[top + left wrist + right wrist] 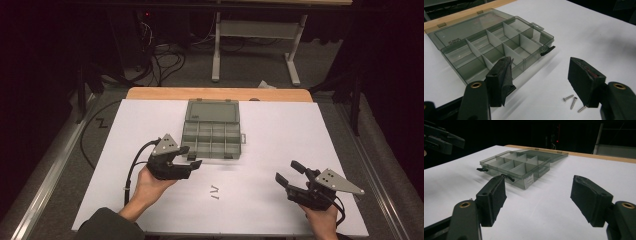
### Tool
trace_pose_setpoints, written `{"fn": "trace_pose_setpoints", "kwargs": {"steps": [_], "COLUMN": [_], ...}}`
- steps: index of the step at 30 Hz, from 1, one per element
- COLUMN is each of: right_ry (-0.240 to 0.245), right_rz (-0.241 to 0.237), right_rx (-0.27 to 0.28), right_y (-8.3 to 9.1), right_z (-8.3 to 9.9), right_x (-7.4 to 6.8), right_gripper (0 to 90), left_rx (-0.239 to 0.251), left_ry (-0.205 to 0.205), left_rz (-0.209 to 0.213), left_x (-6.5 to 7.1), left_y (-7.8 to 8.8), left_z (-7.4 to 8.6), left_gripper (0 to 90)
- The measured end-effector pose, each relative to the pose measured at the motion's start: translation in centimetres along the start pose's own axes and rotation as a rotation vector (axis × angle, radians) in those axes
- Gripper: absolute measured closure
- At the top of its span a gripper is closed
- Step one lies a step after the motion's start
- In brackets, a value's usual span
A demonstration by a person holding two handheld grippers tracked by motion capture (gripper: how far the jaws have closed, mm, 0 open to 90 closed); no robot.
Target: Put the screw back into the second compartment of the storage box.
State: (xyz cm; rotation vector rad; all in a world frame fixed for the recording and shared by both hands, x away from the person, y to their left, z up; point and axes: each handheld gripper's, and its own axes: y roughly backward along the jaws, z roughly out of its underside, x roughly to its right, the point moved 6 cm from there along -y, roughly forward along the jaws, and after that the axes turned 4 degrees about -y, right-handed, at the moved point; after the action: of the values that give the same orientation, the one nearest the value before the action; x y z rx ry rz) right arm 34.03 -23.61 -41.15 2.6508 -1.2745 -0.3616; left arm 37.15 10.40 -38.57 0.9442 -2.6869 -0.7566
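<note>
- High view: my left gripper (189, 156) hangs with jaws apart and empty, just before the organizer box (212, 131); the screws (215, 192) lie nearer me, between both hands.
- Left gripper view: three screws (573, 101) lie below its right-hand jaw, long axes pointing roughly away.
- Right gripper view: my right gripper (537, 200) is apart and empty, farther from the box (522, 167).

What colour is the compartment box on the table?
Translucent smoky grey-green box, with pale dividers; clearest in the left gripper view.
</note>
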Motion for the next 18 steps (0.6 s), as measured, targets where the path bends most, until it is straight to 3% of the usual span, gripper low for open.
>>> {"fn": "trace_pose_setpoints", "kwargs": {"steps": [8, 13, 18], "right_ry": [0.005, 0.049, 0.055], "right_rz": [0.000, 0.017, 0.015], "right_rx": [-0.001, -0.001, -0.008], "right_y": [0.0, -0.1, -0.3], "right_z": [0.0, 0.2, 0.3], "right_x": [0.1, -0.1, -0.2], "right_gripper": [30.2, 31.5, 31.5], "left_rx": [-0.066, -0.104, -0.163], "left_ry": [-0.041, -0.053, -0.069], "left_rz": [0.021, 0.054, 0.082], "left_x": [0.3, 0.9, 1.0], "left_y": [-1.3, -1.9, -2.5], "left_z": [-0.5, -0.7, -0.8], "left_gripper": [40.1, 39.8, 41.7]}}
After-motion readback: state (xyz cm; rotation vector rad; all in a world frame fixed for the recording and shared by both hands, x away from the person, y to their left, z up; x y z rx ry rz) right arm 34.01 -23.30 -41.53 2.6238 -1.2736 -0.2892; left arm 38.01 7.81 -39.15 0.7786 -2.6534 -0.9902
